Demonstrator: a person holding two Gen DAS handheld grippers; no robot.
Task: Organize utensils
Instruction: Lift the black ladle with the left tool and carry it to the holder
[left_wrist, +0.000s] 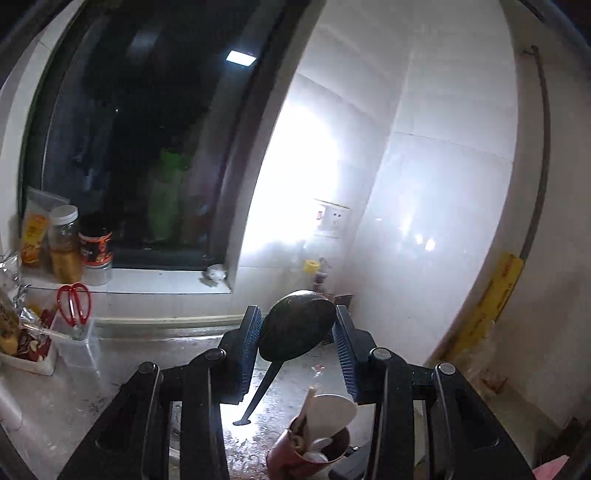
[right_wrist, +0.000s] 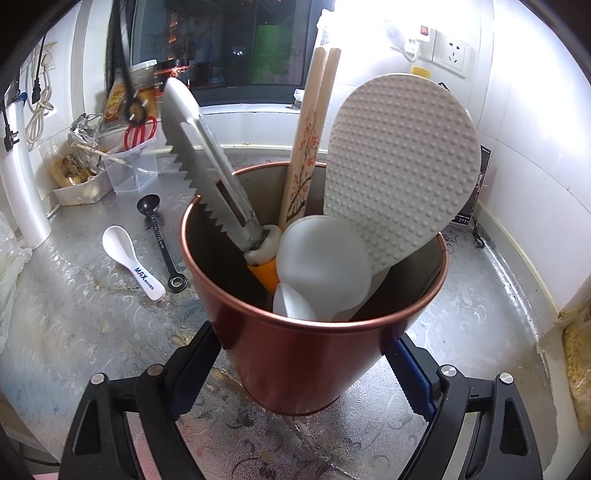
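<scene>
The shiny copper-red metal cup (right_wrist: 325, 332) stood on the silver patterned desk (right_wrist: 92, 332), and the right claw (right_wrist: 299, 373) was clenched around its lower sides. Inside the cup were a grey saw-toothed tool with an orange and white handle (right_wrist: 207, 173), two wooden chopsticks with red flowers (right_wrist: 310, 147), a bumpy white rice paddle (right_wrist: 399, 170) and a big white plastic spoon (right_wrist: 325, 266).

At the cup's 9 o'clock, a small white spoon with blue letters (right_wrist: 129, 258) lay on the desk. Just beside it lay a thin black measuring spoon (right_wrist: 159, 240).

In the left wrist view, the left claw (left_wrist: 297, 328) was grasping a big dark ladle (left_wrist: 295, 325) by its bowl, up in the air. Its thin handle pointed down. The same cup (left_wrist: 306, 454) showed at the ladle's 6 o'clock.

Far off at 10 o'clock, red-handled scissors (left_wrist: 74, 302) stood in a clear plastic box (left_wrist: 79, 347) near the dark window (left_wrist: 129, 140).
</scene>
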